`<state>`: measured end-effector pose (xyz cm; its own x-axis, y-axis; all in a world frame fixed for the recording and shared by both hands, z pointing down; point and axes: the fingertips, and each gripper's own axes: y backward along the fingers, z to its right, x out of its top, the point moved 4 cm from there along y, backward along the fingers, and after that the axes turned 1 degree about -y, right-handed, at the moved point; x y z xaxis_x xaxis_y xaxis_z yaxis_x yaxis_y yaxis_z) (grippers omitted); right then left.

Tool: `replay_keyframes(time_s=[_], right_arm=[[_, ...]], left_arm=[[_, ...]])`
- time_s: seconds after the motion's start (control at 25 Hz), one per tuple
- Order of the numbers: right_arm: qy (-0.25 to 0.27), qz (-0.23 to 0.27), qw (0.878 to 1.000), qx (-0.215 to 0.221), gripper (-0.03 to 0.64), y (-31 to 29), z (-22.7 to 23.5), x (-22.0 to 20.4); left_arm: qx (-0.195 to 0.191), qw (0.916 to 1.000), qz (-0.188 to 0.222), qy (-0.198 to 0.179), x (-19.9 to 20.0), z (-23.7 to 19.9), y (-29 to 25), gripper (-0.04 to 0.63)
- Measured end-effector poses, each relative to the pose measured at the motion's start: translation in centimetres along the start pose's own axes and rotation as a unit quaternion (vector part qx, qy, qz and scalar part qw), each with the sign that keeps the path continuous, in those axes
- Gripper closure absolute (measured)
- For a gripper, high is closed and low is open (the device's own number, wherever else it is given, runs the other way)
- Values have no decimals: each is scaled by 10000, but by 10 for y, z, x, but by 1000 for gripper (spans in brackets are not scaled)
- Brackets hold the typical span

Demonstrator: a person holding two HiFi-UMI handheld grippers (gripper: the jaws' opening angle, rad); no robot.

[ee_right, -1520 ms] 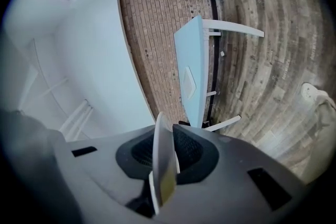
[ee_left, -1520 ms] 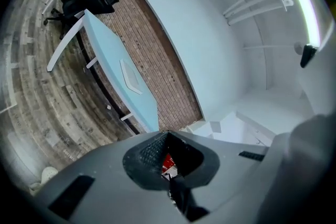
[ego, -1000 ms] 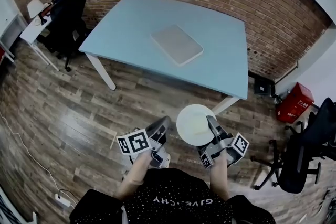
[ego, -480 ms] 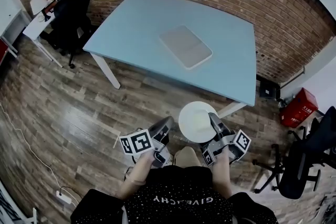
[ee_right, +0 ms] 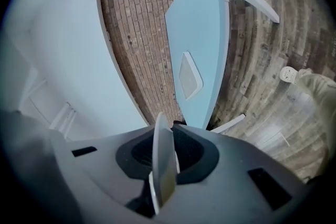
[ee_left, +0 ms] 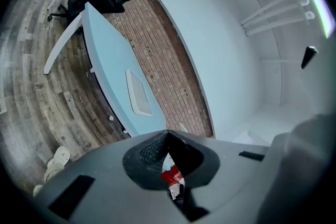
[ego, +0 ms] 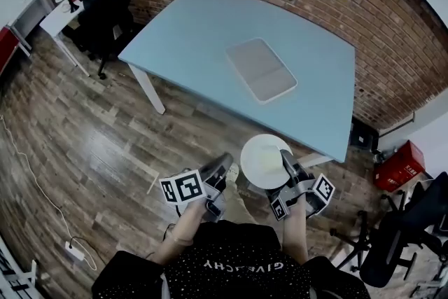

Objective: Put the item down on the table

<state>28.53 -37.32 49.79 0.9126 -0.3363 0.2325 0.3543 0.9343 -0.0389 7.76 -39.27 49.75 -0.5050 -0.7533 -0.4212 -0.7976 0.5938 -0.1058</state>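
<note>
Carrying stage: right gripper (ego: pixel 284 166) pinches the plate (ego: pixel 262 160) rim, left gripper (ego: pixel 218 171) pressed together; worktop (ego: pixel 203 31) ahead needs reaching.

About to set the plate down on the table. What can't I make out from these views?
- Plate underside: the head view shows only its top; the right gripper view shows it edge-on in the right hand-held gripper.
- Tray on the table: too small in every view to tell depth or contents.
- Table's near right leg: partly behind the plate, head view.

A light blue table (ego: pixel 203 31) carries one flat grey tray (ego: pixel 261 70) near its middle.
</note>
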Motion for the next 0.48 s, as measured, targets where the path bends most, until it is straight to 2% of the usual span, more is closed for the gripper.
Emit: replay_keyframes(time_s=[0.28,0.48], right_arm=[[13,-57,10000,-41,565,-58,-10,41],[45,-120,9999,-30,565,-111,-23,74]], left_arm=[[104,9999,50,-3,40,-16,-50,586],[148,9998,103,-30,83,-25,-100,586]])
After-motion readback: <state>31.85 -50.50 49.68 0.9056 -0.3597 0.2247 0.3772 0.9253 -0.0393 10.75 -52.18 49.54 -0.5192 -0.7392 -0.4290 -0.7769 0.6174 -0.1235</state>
